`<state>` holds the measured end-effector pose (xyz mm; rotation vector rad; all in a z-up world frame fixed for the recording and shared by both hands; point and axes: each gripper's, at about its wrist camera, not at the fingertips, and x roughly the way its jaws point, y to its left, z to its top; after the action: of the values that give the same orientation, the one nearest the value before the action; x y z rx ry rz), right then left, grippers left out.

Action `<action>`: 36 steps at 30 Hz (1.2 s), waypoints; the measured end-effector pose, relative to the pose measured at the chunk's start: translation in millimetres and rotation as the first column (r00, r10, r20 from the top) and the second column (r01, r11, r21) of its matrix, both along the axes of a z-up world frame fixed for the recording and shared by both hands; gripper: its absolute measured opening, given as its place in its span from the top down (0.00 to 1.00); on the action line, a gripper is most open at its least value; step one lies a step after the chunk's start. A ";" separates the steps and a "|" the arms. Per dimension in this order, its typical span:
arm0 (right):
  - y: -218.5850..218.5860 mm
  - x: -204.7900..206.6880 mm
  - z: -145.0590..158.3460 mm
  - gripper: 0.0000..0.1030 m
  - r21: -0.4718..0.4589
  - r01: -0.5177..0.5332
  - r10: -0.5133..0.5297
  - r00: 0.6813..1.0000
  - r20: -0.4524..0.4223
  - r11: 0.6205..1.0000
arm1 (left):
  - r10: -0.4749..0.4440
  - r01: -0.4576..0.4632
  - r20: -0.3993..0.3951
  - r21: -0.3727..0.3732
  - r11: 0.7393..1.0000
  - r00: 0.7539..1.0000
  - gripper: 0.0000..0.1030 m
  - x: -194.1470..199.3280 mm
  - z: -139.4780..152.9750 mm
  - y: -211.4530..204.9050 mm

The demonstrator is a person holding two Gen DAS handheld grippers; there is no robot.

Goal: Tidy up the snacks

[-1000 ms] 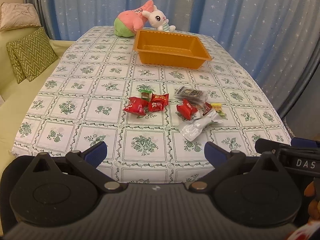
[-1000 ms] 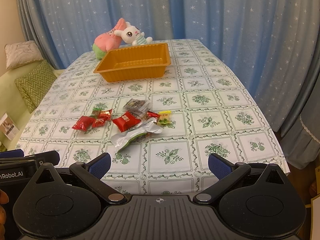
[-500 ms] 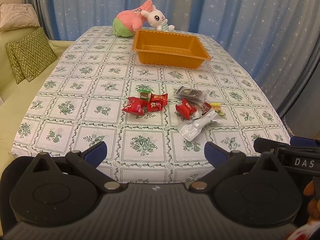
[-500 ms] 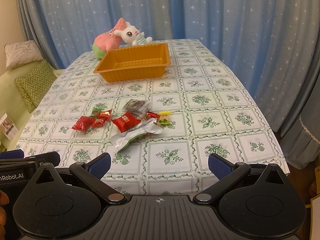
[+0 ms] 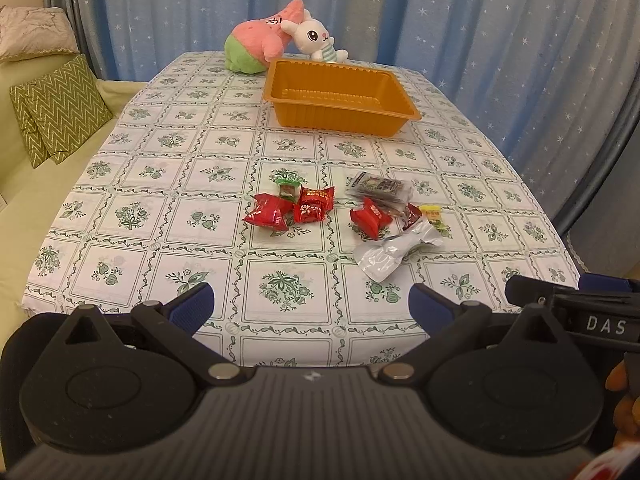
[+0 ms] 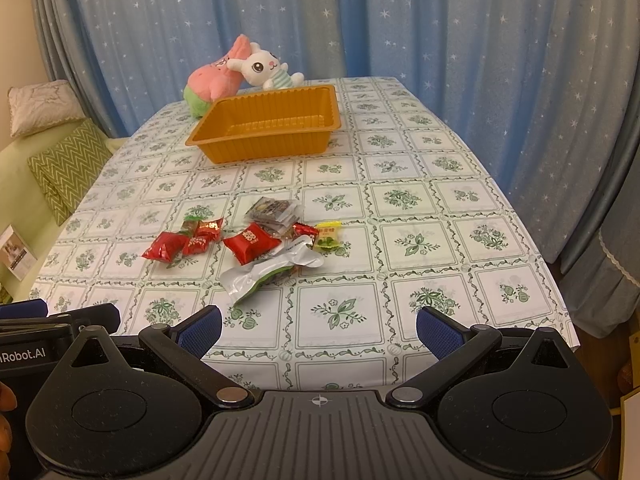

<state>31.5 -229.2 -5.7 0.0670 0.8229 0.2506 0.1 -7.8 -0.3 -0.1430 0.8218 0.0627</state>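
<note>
Several wrapped snacks lie in a loose cluster mid-table: red packets (image 5: 272,212) (image 6: 251,242), a silver pouch (image 5: 394,250) (image 6: 268,274), a dark clear pack (image 5: 380,189) (image 6: 274,210) and a yellow candy (image 5: 434,216) (image 6: 329,236). An empty orange tray (image 5: 340,114) (image 6: 264,148) stands beyond them. My left gripper (image 5: 311,304) is open and empty at the near table edge. My right gripper (image 6: 319,330) is open and empty, also at the near edge, well short of the snacks.
A pink plush (image 5: 260,42) (image 6: 214,80) and a white bunny plush (image 5: 314,40) (image 6: 266,70) sit behind the tray. Blue star curtains (image 6: 440,40) hang behind and to the right. A sofa with green cushions (image 5: 56,108) is at left.
The left wrist view has shifted very slightly toward the table; nothing on the table has moved and both grippers stay open.
</note>
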 end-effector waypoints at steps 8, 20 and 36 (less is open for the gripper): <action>-0.5 -0.6 2.0 0.00 0.000 0.001 -0.001 1.000 0.000 1.000 | -0.002 0.002 0.000 -0.001 1.000 1.000 0.00 -0.1 0.0 -0.3; 0.0 0.1 -0.3 0.00 -0.001 0.001 -0.001 1.000 0.000 1.000 | -0.002 0.002 0.000 -0.004 1.000 1.000 0.00 -0.2 -0.4 -1.1; -2.6 1.4 -6.0 0.00 -0.001 0.009 -0.009 1.000 -0.006 1.000 | 0.004 -0.004 -0.006 -0.012 1.000 1.000 0.00 0.0 -3.6 3.7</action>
<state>32.9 -231.8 -11.7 0.0711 0.8283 0.2415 0.0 -4.2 -3.9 -0.1556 0.8284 0.0622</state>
